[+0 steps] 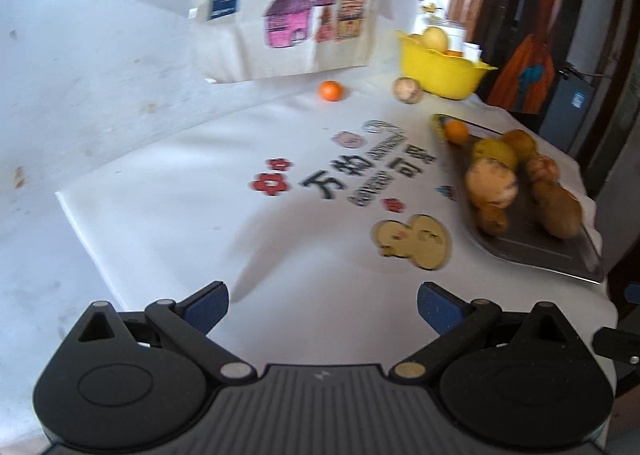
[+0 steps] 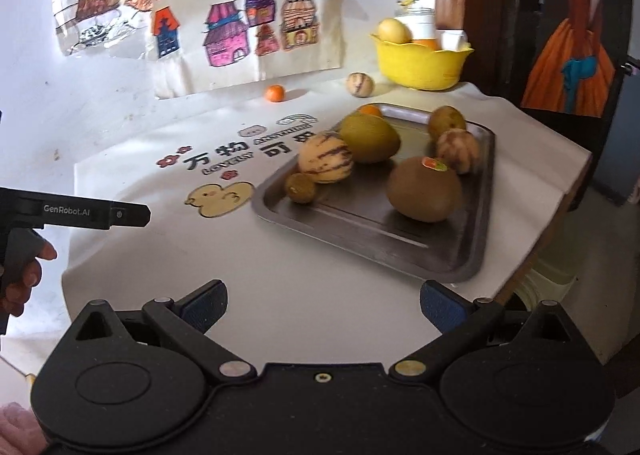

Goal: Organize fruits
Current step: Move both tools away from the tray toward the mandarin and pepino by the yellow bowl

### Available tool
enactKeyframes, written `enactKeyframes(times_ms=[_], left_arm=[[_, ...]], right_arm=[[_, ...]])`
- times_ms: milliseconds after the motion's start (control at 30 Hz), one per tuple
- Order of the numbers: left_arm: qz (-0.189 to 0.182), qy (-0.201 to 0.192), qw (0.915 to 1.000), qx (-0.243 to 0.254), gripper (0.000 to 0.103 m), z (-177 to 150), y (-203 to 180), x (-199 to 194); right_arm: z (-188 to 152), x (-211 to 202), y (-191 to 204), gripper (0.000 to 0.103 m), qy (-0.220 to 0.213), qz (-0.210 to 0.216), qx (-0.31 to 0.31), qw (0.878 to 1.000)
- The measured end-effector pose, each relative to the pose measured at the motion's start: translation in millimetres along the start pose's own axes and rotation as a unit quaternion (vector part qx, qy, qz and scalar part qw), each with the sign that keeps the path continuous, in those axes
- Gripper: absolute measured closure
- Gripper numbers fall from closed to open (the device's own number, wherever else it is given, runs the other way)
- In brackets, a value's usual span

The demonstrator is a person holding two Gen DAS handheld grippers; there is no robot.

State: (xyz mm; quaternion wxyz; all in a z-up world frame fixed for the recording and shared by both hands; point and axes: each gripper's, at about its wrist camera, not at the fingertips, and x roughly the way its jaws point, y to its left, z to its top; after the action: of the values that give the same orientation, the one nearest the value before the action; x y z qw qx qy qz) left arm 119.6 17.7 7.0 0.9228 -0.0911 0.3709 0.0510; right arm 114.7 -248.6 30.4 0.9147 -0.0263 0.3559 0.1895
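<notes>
1. Meanwhile, both the left gripper and right gripper are hovering wide, gripping nothing.
2. Mixed fruit is sitting on the rectangular steel tray at the cloth's right edge.
3. Judged best: approaching the sticker-marked brown kiwi squarely, closing gently.

Several fruits lie on the tray, at the right of the table. Behind it stands the bowl, with two fruits to its left.
</notes>
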Motion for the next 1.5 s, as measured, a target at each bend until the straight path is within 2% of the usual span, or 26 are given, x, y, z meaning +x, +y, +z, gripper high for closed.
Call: enactKeyframes(times_ms=[200,500,700,867,1000,1100,1267,1500], left_arm=[[0.027,-0.004,0.9996,-0.009,0.0,11.6,23.0,0.1],[0.044,-0.033,0.9983,0.018,0.0,50.9,27.4,3.3],[0.042,-0.066,0.9955,0.053,0.0,84.4,16.9,6.6],[0.046,-0.095,0.9912,0.081,0.0,109.2,3.4,22.1],[0.079,-0.107,0.9871,0.09,0.0,130.0,-9.6,46.0],[0.078,-0.108,0.9869,0.092,0.0,141.1,-14.8,63.5],[0.08,-0.096,0.986,0.11,0.0,152.1,-24.5,99.0],[0.078,-0.079,0.986,0.124,0.0,159.4,-36.0,144.8]], right_arm=[[24.7,2.2,8.8,0.001,-0.005,0.008,-0.041,0.999],[76.4,0.1,8.9,0.001,-0.041,0.006,-0.114,0.993],[115.8,-3.3,-1.7,0.001,-0.094,-0.003,-0.137,0.986],[150.6,8.0,-10.5,0.001,-0.133,-0.007,-0.133,0.982],[176.8,32.5,-17.1,0.001,-0.134,0.009,-0.114,0.984],[186.1,54.4,-21.7,0.001,-0.135,0.024,-0.111,0.984],[203.0,96.9,-34.9,0.001,-0.128,0.018,-0.11,0.986],[232.2,157.2,-59.7,0.001,-0.093,0.022,-0.079,0.992]])
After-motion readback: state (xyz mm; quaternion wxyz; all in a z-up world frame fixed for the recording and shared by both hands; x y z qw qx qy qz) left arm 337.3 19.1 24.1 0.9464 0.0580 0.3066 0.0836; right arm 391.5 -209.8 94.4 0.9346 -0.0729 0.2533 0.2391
